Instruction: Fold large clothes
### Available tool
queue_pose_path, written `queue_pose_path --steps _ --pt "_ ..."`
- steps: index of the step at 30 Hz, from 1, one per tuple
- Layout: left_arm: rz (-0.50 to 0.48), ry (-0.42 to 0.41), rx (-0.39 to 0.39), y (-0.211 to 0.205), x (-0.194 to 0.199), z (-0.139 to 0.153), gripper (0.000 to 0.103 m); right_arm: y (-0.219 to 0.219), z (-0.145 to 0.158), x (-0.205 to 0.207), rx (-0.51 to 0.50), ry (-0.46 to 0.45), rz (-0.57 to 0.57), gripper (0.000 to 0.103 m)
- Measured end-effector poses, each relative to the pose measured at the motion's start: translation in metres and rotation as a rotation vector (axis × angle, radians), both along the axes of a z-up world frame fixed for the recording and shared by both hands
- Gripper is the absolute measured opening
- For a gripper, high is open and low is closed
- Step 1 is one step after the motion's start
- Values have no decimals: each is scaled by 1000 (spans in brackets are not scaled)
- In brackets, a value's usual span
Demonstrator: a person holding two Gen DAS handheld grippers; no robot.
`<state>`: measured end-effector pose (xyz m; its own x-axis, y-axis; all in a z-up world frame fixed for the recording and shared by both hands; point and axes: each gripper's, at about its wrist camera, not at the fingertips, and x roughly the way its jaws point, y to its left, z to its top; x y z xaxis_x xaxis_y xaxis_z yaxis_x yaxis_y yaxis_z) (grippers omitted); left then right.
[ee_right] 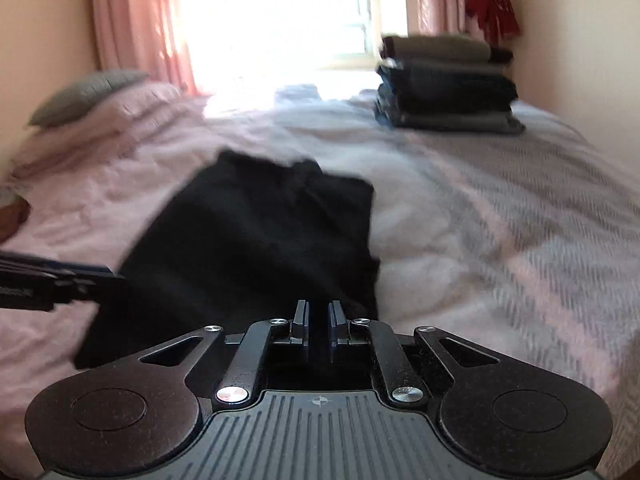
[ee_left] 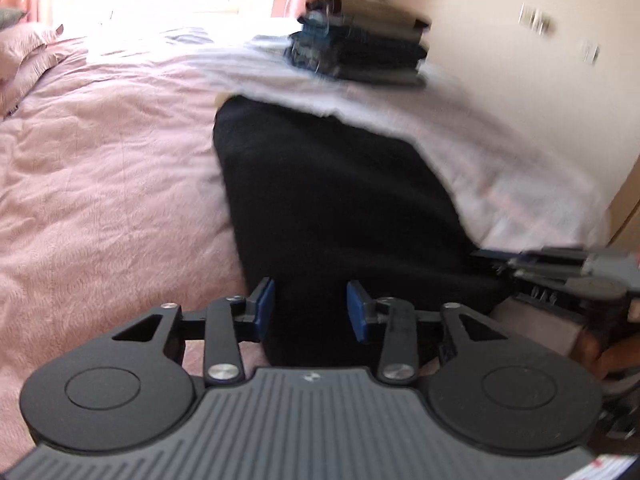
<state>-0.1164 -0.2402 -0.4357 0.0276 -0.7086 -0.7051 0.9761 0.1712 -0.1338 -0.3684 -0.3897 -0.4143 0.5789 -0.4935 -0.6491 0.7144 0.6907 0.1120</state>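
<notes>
A black garment lies folded into a long strip on the bed; in the right wrist view the same black garment runs away from me. My left gripper stands open over its near end, blue pads apart with dark cloth showing between them. My right gripper has its fingers nearly together, shut on the garment's near edge. The right gripper also shows blurred at the cloth's right edge in the left wrist view. The left gripper appears at the cloth's left edge in the right wrist view.
A stack of folded dark clothes sits at the bed's far right corner, also seen as the stack. Pink duvet covers the bed, with pillows at the left. A wall runs close on the right.
</notes>
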Motion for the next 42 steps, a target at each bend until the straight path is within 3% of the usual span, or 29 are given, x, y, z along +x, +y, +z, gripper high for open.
queue_pose_path --steps 3,5,6,7,9,11,14,20,22,24,29,31,33,34,42 --pt "8 0 4 5 0 1 35 -8 12 -18 128 -93 -71 4" --pt "20 41 -9 15 7 9 33 -5 29 -37 214 -184 -135 12" --pt "29 61 -16 20 12 12 32 -3 35 -49 270 -260 -156 33" --pt "36 77 -20 26 16 15 32 -2 39 -62 339 -348 -174 60" --pt "53 97 -20 36 24 17 32 1 36 -79 502 -505 -237 71" --pt "68 117 -18 44 30 16 32 0 17 -85 657 -601 -310 71" --pt "90 135 -8 51 37 14 32 -4 -15 -82 804 -681 -425 71" --pt "118 148 -12 60 48 12 32 -16 -27 -70 770 -738 -530 70" --pt "130 151 -8 61 52 10 32 -16 -23 -67 755 -746 -546 57" --pt "137 156 -11 63 55 10 32 -11 -21 -69 744 -787 -549 56" --pt "134 161 4 59 56 5 32 -14 -30 -61 713 -743 -536 54" --pt "138 169 1 59 56 5 32 -17 -31 -53 667 -721 -522 48" --pt "138 180 -2 60 56 5 32 -19 -27 -52 613 -700 -505 20" --pt "139 180 -2 60 56 6 32 -18 -25 -54 592 -683 -488 12" --pt "149 171 -8 49 62 15 32 -36 21 -42 492 -461 -243 8"
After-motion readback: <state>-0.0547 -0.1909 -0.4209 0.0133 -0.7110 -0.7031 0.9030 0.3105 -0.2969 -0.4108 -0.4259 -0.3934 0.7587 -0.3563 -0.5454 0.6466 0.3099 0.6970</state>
